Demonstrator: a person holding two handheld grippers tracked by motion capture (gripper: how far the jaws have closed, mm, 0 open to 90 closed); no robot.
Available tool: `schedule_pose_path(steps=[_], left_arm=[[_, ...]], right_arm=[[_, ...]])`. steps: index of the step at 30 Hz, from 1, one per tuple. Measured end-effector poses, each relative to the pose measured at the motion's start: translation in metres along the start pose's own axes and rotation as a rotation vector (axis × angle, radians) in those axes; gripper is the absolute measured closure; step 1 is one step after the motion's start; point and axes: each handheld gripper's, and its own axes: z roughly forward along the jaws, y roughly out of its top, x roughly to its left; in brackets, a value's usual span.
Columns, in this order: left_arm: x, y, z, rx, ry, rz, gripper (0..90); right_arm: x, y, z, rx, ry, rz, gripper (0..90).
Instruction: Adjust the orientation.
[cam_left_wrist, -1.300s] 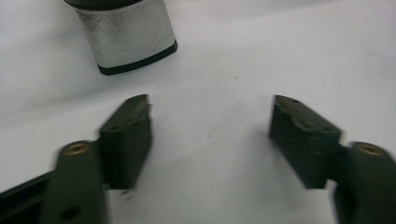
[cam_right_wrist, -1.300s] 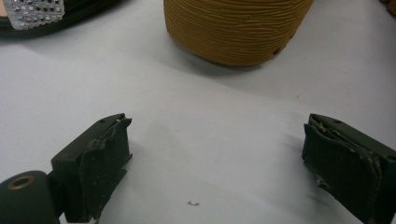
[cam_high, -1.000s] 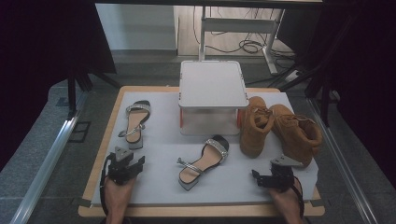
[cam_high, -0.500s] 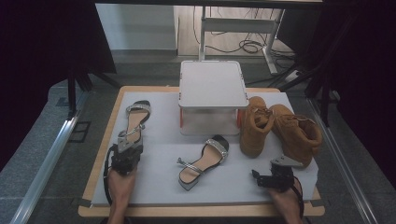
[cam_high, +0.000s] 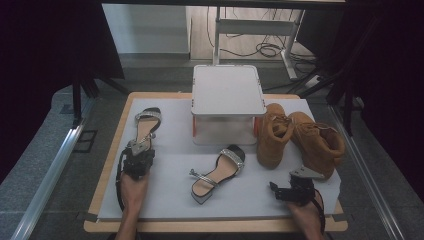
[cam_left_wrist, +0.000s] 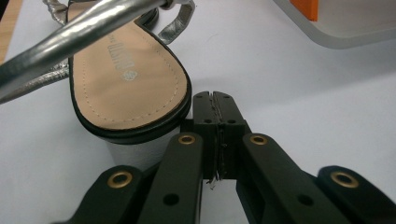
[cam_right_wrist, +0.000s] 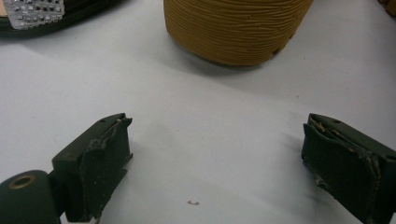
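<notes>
High view, left hand: we hold the left gripper at the near end of the left sandal, right up against its heel; whether it touches we cannot tell from here
High view, sandal axis: its long axis runs near to far, toe at the far end and heel toward us, so it lies straight ahead of our left gripper
High view, nearer hand: our left is right at this sandal; the right gripper rests well apart at the near right
High view, surroundings: a second sandal lies mid-table, angled; a white lidded box stands far centre; two tan boots stand right of it, all on the white mat
High view, obstacles: we see nothing between the left gripper and the sandal

Left gripper view, jaws: pressed together, pads meeting, with nothing between them; they have just been closing
Left gripper view, sandal: its rounded tan heel seat sits just left of the jaw tips, with a silver strap arching over it; the jaws look beside the heel rim, not on it
Left gripper view, judgement: to take the sandal we would likely have to part the jaws and shift left onto the heel or strap

Right gripper view, jaws: wide apart over bare mat, holding nothing
Right gripper view, ahead: a ribbed boot sole stands far ahead, and the second sandal's studded band shows far left
</notes>
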Motion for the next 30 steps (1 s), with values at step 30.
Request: schedule_pose_path(steps=[30], left_arm=[[0.012, -0.009, -0.032, -0.006, 0.08, -0.045, 65.9]], right_arm=[[0.0, 0.0, 0.0, 0.0, 0.0, 0.0, 7.8]])
